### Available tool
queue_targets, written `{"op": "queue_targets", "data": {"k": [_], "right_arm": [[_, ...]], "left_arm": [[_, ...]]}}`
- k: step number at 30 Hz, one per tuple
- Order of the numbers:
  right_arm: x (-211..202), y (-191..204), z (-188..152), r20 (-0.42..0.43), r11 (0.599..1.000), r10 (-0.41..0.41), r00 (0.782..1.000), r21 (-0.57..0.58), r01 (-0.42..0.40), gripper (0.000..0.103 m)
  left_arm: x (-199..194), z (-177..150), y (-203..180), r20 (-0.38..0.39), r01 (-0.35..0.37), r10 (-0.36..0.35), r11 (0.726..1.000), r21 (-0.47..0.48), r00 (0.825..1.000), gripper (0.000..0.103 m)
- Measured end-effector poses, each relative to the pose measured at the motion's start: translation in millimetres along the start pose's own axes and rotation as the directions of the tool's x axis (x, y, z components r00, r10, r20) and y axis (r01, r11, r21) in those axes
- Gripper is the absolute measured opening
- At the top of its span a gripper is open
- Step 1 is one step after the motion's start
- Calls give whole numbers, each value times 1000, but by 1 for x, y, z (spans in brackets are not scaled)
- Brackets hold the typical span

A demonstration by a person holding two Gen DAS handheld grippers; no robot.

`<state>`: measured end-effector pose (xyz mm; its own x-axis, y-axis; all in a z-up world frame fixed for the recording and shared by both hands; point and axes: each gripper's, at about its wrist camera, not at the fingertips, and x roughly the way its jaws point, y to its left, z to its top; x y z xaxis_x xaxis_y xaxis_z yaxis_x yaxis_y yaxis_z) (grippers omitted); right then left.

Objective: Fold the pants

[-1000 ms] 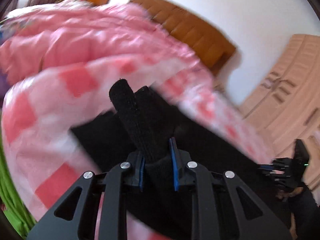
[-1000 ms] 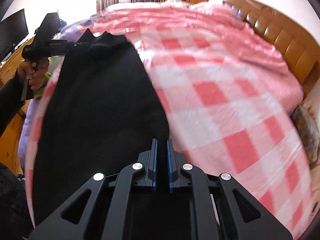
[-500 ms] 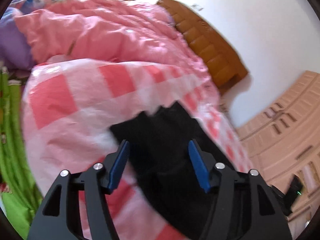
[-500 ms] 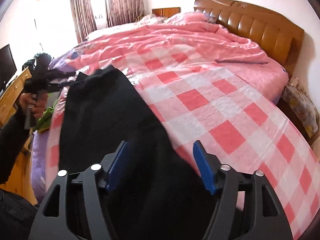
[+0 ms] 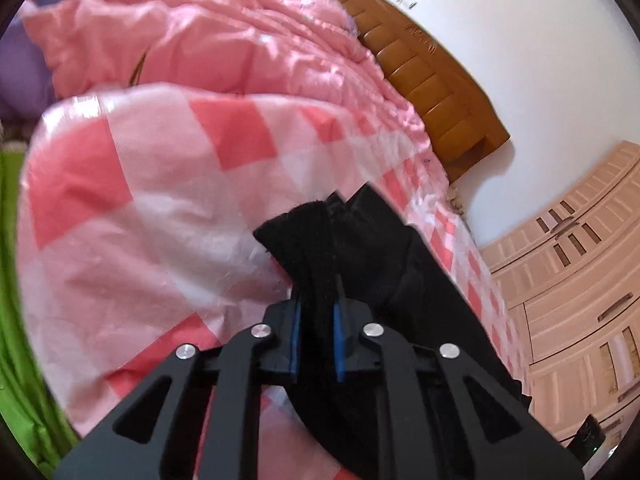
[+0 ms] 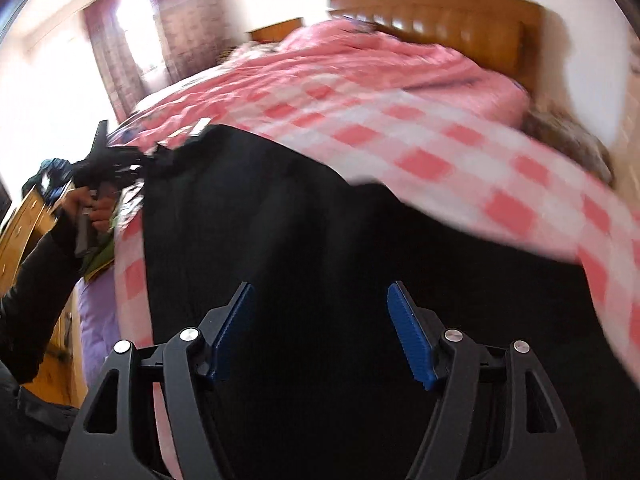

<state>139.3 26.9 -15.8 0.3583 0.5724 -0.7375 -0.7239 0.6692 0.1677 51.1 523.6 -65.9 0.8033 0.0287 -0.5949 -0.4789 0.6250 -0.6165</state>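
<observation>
Black pants (image 6: 304, 240) lie stretched along the near edge of a bed with a pink checked cover (image 6: 420, 136). In the left wrist view my left gripper (image 5: 316, 312) is shut on the far end of the pants (image 5: 320, 248), and the cloth stands up between its blue pads. In the right wrist view my right gripper (image 6: 320, 332) is open just above the near end of the pants, with nothing between its fingers. The left gripper (image 6: 116, 164) shows there at the far left, held in a hand.
A pink quilt (image 5: 208, 32) is bunched at the head of the bed, against a wooden headboard (image 5: 432, 80). A beige wardrobe (image 5: 580, 288) stands to the right. A wooden dresser (image 6: 28, 220) is at the left. Green fabric (image 5: 16, 280) lies beside the bed.
Both grippers opened half a second ago and let go of the pants. My left gripper has since shut on the far end again. My right gripper stays open, lower over the cloth.
</observation>
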Motion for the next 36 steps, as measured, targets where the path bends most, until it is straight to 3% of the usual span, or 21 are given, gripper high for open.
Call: {"op": "queue_targets", "data": {"k": [3,5,9,12,16,19,21,23,25,28,29,30,31,32,33,34,35,36], "right_arm": [[-24,-29,-19,18,994,-71,997,87,70,68],[-35,-47,-25,37,986,-92,995,142,86,68],[-33,-80,-23,56,972,-126,990,208,112,68],[-16,-79,-4,59,978,-99,993,192,86,68],[18,-45,28,25,999,-16,1000,38,15,68],[56,-43,34,-84,986,-163,983,-44,160,67],[54,-58,33,-46,985,-174,984,-20,174,67],[48,-76,31,-53,965,-257,965,44,260,65],[38,-88,28,-15,976,-175,984,126,176,65],[27,-71,28,16,974,-210,978,84,208,72],[23,-62,27,20,974,-219,976,64,217,77],[19,-56,27,23,975,-217,976,53,215,79],[11,-46,24,31,978,-205,978,39,204,83],[6,-41,22,37,980,-199,979,31,198,86],[-7,-33,14,56,981,-195,979,21,194,87],[-13,-31,9,66,981,-194,979,22,193,88],[-22,-30,3,67,980,-198,978,29,196,88],[-32,-33,-9,61,974,-223,973,48,221,88]], "left_arm": [[-36,5,-16,99,-21,17,999,47,995,10],[-51,6,-19,136,-74,66,995,59,988,10],[-31,-4,13,77,-205,204,979,8,976,10],[-33,-10,21,88,-179,179,984,-10,980,10],[-36,-11,15,95,-216,214,976,10,972,11],[-37,-9,11,99,-237,234,971,19,967,11],[-35,-10,9,102,-252,249,967,24,963,11],[-32,-10,11,102,-261,257,965,31,961,11],[-29,-10,13,99,-259,256,965,27,962,11],[-29,-11,7,106,-289,281,954,79,954,11],[-30,-12,2,118,-316,304,943,104,945,18],[-36,-13,-8,154,-389,369,912,130,917,27],[-44,-16,-18,208,-471,439,871,142,874,31],[-53,-18,-28,263,-537,490,831,145,831,47],[-65,-23,-43,340,-597,526,788,149,779,64],[-83,-34,-69,442,-634,519,757,161,732,70],[-94,-43,-89,497,-633,484,752,186,721,77],[-102,-53,-112,529,-613,431,755,233,731,83]]}}
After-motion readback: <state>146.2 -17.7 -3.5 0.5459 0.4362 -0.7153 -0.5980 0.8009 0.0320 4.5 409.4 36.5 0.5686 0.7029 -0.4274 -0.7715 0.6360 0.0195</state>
